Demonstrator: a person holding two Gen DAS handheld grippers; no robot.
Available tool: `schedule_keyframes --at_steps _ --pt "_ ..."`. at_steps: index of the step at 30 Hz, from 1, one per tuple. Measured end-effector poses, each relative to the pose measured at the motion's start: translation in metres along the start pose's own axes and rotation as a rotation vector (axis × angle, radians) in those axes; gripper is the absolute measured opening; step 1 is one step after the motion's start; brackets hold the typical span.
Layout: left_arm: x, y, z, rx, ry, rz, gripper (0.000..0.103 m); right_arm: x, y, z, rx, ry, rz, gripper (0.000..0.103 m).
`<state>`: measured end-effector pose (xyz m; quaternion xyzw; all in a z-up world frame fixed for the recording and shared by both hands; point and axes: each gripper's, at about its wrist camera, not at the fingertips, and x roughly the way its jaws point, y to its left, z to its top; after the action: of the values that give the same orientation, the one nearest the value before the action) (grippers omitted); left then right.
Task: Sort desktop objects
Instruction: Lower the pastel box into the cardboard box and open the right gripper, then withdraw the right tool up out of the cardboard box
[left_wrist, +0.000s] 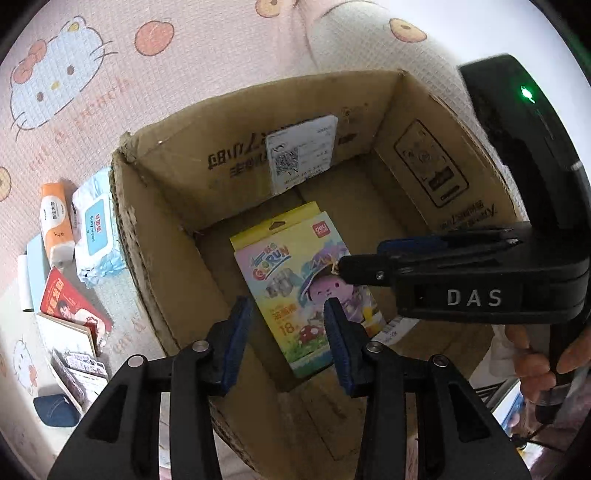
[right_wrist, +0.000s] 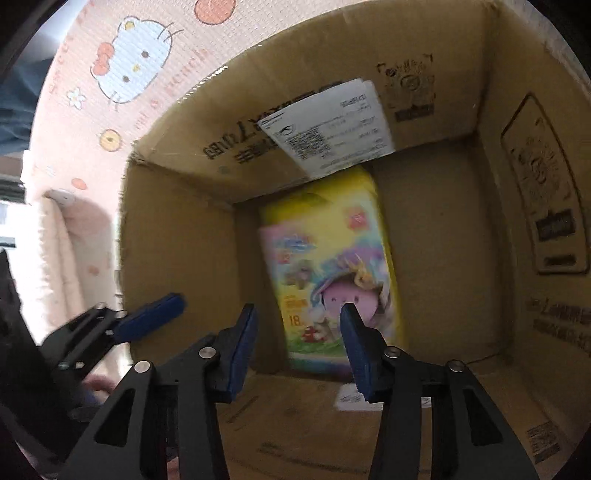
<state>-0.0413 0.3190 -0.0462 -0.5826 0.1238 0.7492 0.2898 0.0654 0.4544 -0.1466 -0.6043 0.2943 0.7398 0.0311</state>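
A colourful yellow crayon box (left_wrist: 295, 280) lies flat on the floor of an open cardboard box (left_wrist: 170, 236); it also shows in the right wrist view (right_wrist: 328, 266) inside the cardboard box (right_wrist: 177, 240). My left gripper (left_wrist: 288, 310) is open and empty above the cardboard box's near edge. My right gripper (right_wrist: 297, 321) is open and empty inside the box, just above the crayon box. The right gripper's black body, marked DAS, (left_wrist: 472, 280) reaches in from the right in the left wrist view. The left gripper's blue fingers (right_wrist: 155, 317) show at the left in the right wrist view.
Left of the cardboard box on the pink Hello Kitty cloth (left_wrist: 74, 92) lie a wet-wipes pack (left_wrist: 92, 229), an orange and white tube (left_wrist: 55, 225), a red booklet (left_wrist: 74, 310), a card packet (left_wrist: 81, 373) and a dark blue object (left_wrist: 55, 410).
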Motion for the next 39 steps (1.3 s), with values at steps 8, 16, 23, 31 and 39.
schedule_keyframes --at_steps 8,16,23,31,39 --pt "0.0 -0.002 0.003 -0.015 -0.038 -0.014 0.047 -0.021 -0.002 0.008 -0.021 -0.047 -0.091 0.044" --pt "0.007 -0.003 0.03 0.0 -0.007 -0.172 0.044 -0.015 -0.025 0.025 0.086 0.024 -0.084 0.014" --pt "0.038 0.011 0.065 -0.034 0.128 -0.164 0.01 0.026 -0.043 0.048 0.147 0.18 -0.233 0.005" --pt "0.062 -0.006 0.079 -0.013 0.233 -0.122 0.01 0.049 -0.091 0.047 0.477 0.164 -0.235 0.005" --pt "0.085 0.004 0.087 -0.052 0.302 -0.136 0.011 0.075 -0.106 0.043 0.645 0.183 -0.181 0.005"
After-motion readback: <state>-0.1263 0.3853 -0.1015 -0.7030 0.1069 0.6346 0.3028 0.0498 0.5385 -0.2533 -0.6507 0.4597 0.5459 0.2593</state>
